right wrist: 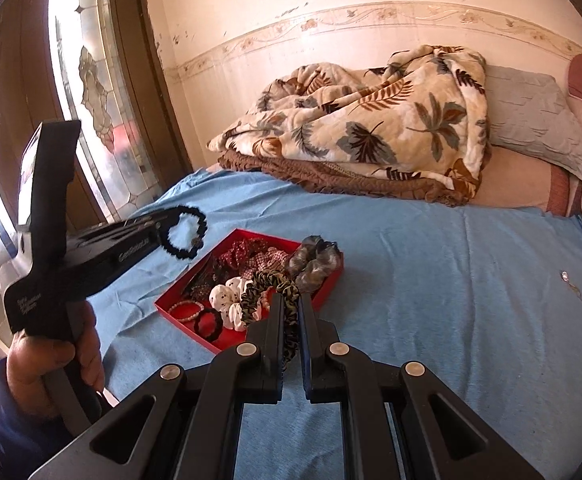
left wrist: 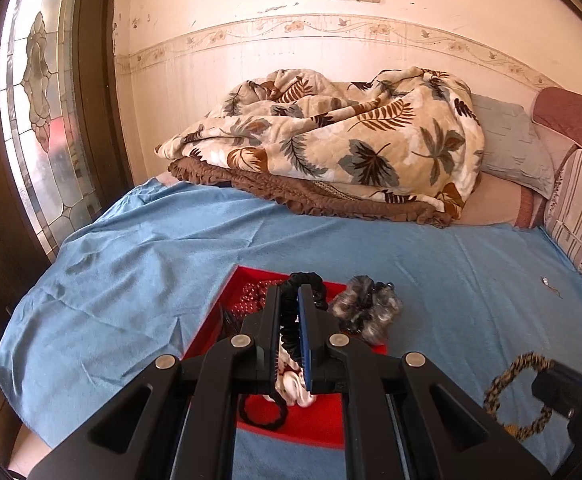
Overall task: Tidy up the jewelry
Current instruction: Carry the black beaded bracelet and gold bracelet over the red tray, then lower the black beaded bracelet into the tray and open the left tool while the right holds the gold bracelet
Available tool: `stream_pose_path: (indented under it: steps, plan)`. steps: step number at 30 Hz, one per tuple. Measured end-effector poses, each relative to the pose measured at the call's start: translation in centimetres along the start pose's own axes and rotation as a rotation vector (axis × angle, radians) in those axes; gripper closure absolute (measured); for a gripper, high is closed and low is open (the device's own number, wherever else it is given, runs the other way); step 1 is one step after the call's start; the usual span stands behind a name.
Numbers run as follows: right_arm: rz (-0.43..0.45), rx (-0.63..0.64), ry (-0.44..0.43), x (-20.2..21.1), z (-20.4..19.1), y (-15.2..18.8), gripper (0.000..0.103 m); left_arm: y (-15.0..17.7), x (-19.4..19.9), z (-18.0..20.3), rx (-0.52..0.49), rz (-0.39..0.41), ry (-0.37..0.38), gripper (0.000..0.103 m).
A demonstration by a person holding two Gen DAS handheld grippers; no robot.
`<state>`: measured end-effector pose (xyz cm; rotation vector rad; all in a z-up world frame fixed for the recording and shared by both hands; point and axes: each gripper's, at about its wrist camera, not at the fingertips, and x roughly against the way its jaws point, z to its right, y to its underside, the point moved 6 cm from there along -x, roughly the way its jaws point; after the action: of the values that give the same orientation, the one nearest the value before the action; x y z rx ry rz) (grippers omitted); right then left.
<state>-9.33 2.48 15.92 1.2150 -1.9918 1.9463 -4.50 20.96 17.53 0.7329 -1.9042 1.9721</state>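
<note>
A red tray (right wrist: 171,309) lies on the blue sheet and holds several scrunchies, hair ties and bead bracelets. My left gripper (left wrist: 295,292) hangs over the tray (left wrist: 311,420), shut on a black scrunchie (left wrist: 305,280). From the right wrist view that gripper (right wrist: 167,224) is up at the left, the black scrunchie (right wrist: 190,209) dangling from its tips. My right gripper (right wrist: 291,300) is shut on a leopard-print scrunchie (right wrist: 263,284) at the tray's near right side. It shows at the lower right of the left wrist view as the right gripper (left wrist: 543,390) with that scrunchie (left wrist: 503,384). A grey furry scrunchie (left wrist: 367,312) rests on the tray's far right rim.
A heaped leaf-print blanket (left wrist: 331,140) and a grey pillow (left wrist: 511,140) fill the back of the bed. A small metal piece (right wrist: 565,276) lies on the sheet at the right. A glass-panelled door (left wrist: 39,100) stands left. A hand (right wrist: 51,364) holds the left gripper's handle.
</note>
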Motion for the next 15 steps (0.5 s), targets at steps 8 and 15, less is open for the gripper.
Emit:
stream_pose_path:
  steps: [8,15]
  plan:
    - [-0.034,0.029,0.0,-2.8,-1.8,-0.2,0.095,-1.0,-2.5,-0.9,-0.011,0.009,0.0,0.094]
    - [-0.051,0.049,-0.012,-4.9,-2.9,-0.6,0.095,-2.1,-4.7,-1.6,-0.03,0.011,-0.01,0.094]
